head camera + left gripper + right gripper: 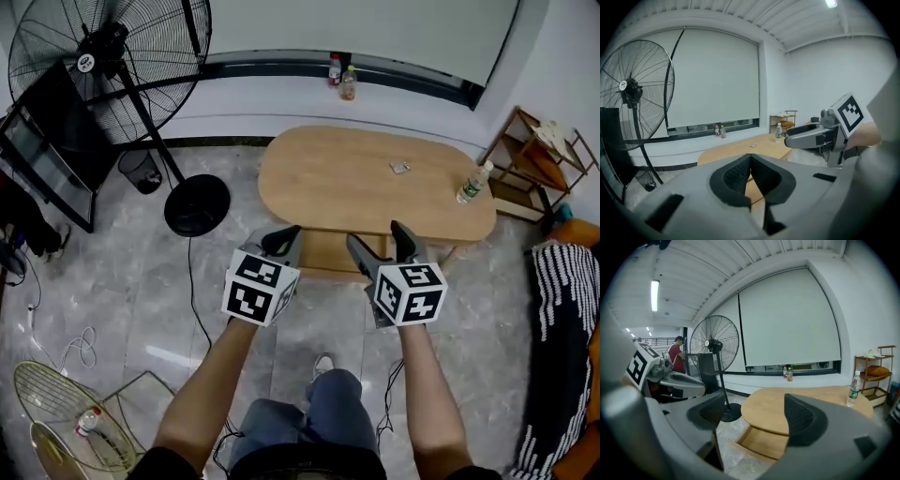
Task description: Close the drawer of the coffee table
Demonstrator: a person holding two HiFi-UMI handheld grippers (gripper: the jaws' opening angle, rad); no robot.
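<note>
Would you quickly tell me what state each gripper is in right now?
The grey left gripper: shut, pads together, nothing held.
The grey right gripper: open, nothing between its jaws.

Standing fan (103, 47), water bottle (473, 183), wooden shelf (536, 155)

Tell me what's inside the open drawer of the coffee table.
The drawer shows only its bare wooden bottom; nothing lies in the visible part. Its rear runs under the tabletop, and one of the fingers of the right gripper covers one end, so those parts are unseen.
</note>
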